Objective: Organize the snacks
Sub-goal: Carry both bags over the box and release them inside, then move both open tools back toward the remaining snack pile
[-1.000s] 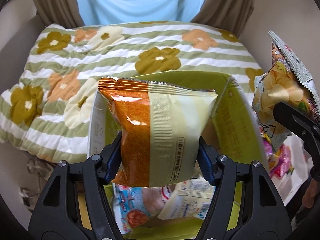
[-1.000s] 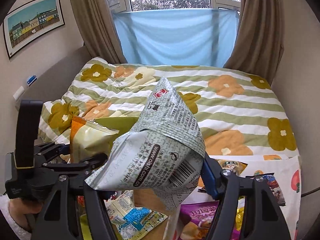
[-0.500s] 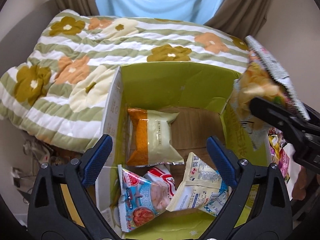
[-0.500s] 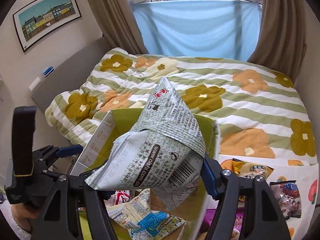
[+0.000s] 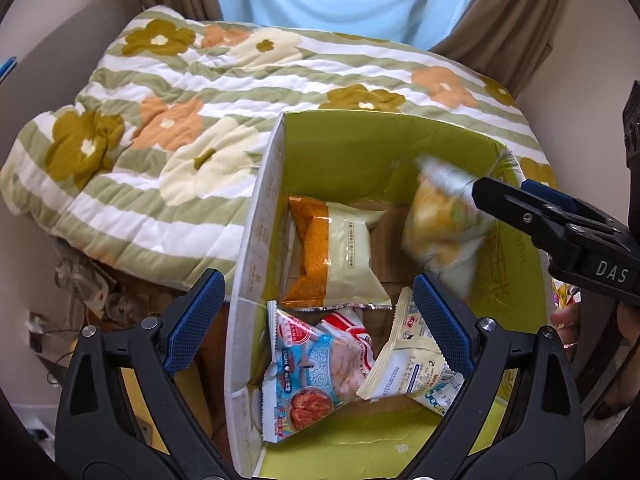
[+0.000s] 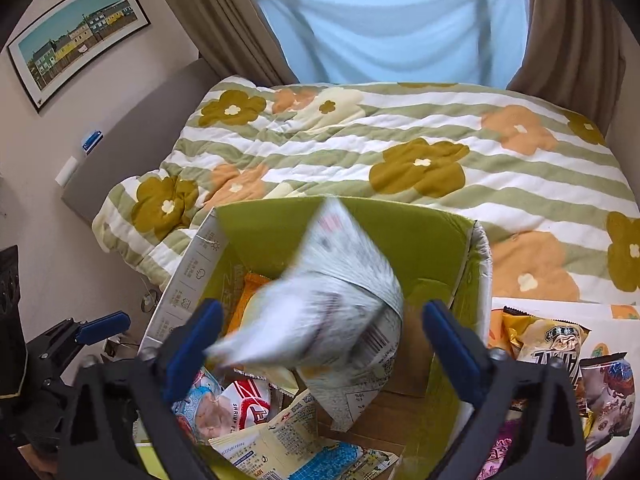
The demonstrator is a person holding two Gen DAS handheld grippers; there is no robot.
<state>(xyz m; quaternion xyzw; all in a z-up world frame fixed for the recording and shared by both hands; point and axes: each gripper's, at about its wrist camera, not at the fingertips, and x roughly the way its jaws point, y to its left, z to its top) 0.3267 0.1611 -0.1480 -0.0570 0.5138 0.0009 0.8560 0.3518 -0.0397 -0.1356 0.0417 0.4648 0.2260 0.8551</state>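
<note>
Hovering above the green cardboard box [image 5: 344, 152], left gripper [image 5: 316, 312] spread wide and holding nothing, right gripper [image 6: 320, 344] also wide, blurred grey chip bag [image 6: 320, 312] between its fingers over the box, touching or not I cannot tell, orange-cream packet [image 5: 332, 256] inside, floral quilt [image 6: 400, 148] behind.

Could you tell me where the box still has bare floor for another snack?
Bare cardboard shows along the box's far wall, between the orange-and-cream packet and the falling chip bag. The near half is crowded: shrimp-flavour packet overlapping the cream packet.
</note>
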